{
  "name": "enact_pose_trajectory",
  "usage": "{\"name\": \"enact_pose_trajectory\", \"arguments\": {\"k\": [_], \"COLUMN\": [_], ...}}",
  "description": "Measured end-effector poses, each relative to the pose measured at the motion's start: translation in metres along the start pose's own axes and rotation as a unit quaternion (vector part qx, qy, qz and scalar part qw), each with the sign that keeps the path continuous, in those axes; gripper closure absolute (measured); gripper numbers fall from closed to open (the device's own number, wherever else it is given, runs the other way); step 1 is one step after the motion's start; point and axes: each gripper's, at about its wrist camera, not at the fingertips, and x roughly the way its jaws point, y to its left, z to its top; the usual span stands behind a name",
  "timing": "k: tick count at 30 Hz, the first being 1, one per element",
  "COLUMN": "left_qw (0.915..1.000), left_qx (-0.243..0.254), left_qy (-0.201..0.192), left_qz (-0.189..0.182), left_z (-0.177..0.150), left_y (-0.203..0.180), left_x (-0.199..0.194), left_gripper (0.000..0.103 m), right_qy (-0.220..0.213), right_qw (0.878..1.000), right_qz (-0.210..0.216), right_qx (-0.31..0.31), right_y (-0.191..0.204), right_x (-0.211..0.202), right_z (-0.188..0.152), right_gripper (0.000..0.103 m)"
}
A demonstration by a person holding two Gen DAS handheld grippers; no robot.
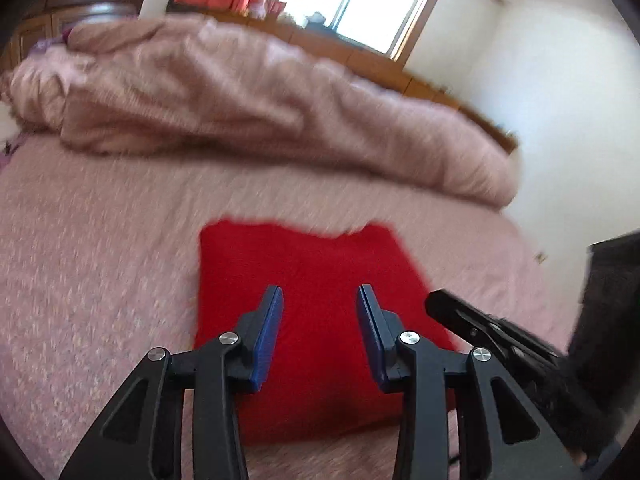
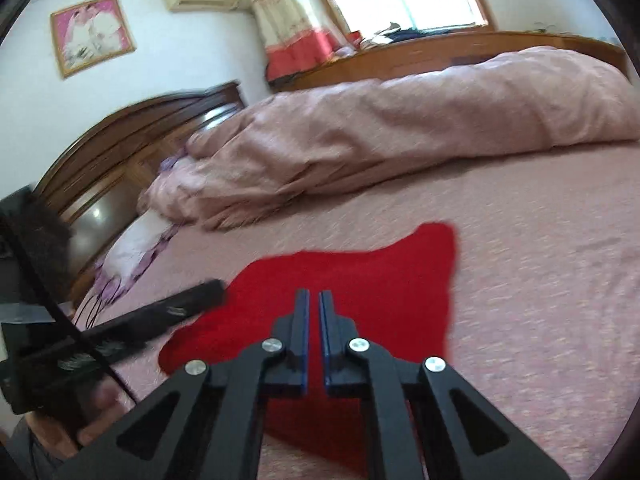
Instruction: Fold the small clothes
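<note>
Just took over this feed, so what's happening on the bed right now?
A person holds two grippers above a red garment lying on the pink bedsheet. The left gripper is open and empty. The right gripper has its fingers nearly together, gripping nothing visible. Neither grips the cloth.

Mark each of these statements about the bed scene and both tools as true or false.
1. The red garment lies on the pink bedsheet. True.
2. The left tool is shut tight. False: its jaws stand apart with nothing between them.
3. The right tool holds a fold of the garment. False: its jaws are nearly together and hold nothing.
4. A rumpled pink duvet lies beyond the garment. True.
5. A framed picture hangs on the wall. True.
</note>
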Motion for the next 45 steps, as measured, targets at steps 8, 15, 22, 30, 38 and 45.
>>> {"name": "enact_pose_trajectory", "arguments": {"k": [8, 15, 22, 30, 38, 45], "left_qw": [0.9964, 0.9944, 0.9938, 0.9962, 0.9964, 0.9966], "left_qx": [0.019, 0.035, 0.042, -0.008, 0.024, 0.038], "left_qy": [0.058, 0.045, 0.057, 0.080, 0.067, 0.037], "left_qz": [0.059, 0.088, 0.086, 0.035, 0.046, 0.064], "left_z": [-0.035, -0.038, -0.048, -0.051, -0.067, -0.049], "left_y": [0.014, -0.001, 0.003, 0.022, 0.018, 0.010], "left_x": [0.031, 0.024, 0.015, 0.012, -0.001, 0.011], "left_gripper": [0.080, 0.080, 0.080, 0.080, 0.080, 0.080], "right_qy": [0.013, 0.030, 0.014, 0.021, 0.014, 0.013], "right_qw": [0.996, 0.996, 0.985, 0.983, 0.979, 0.978], "right_qz": [-0.050, -0.055, -0.151, -0.158, -0.167, -0.172], "right_qx": [-0.073, -0.064, -0.077, -0.092, -0.113, -0.115], "right_y": [0.018, 0.018, 0.008, 0.011, 0.018, 0.018], "right_x": [0.032, 0.015, -0.002, 0.000, -0.008, -0.006], "right_z": [-0.077, -0.058, -0.071, -0.081, -0.094, -0.088], "right_gripper": [0.103, 0.103, 0.103, 0.103, 0.103, 0.103]}}
